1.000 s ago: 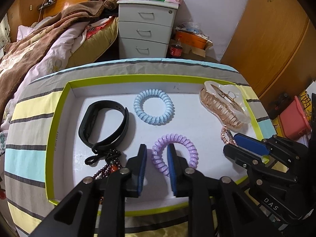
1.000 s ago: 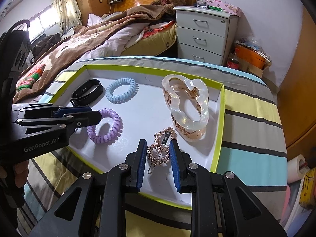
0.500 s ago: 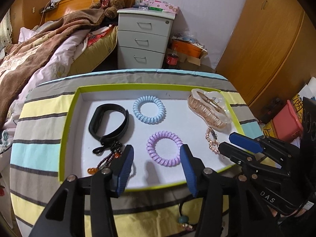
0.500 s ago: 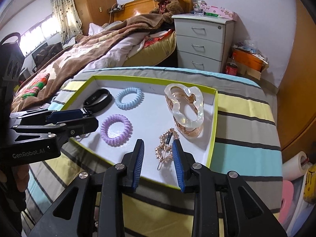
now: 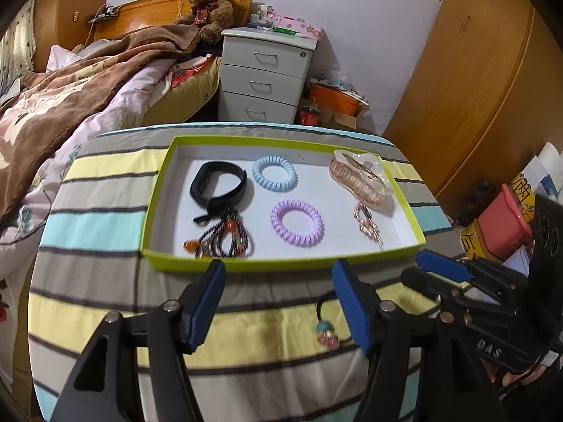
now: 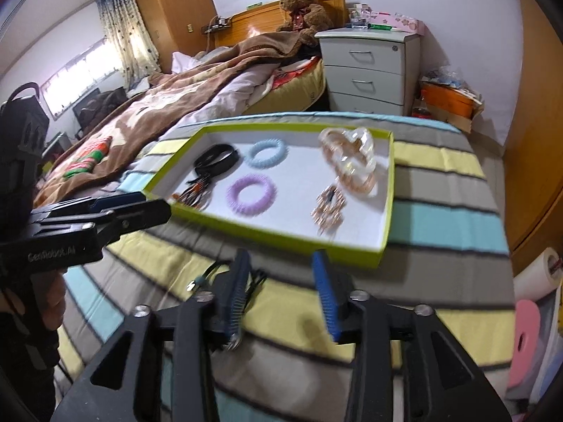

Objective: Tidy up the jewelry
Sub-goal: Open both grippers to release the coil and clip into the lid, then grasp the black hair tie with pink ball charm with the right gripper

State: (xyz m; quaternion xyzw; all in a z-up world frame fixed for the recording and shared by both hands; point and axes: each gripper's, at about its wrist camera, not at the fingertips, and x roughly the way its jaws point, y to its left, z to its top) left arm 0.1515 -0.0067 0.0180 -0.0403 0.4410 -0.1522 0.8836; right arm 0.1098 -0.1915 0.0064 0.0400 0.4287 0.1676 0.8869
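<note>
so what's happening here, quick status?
A person with two handheld claws is sorting jewelry into a green-rimmed tray on a striped cloth. In the tray: black band, blue coil tie, purple coil tie, clear hair claw clip, gold hairpin and beaded bracelet. Both the left claw and right claw hang open and empty, short of the tray. A beaded hair tie lies outside on the cloth.

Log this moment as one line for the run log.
left gripper: open, empty | right gripper: open, empty | tray: six items inside | hair tie with bead: on striped cloth, outside tray
</note>
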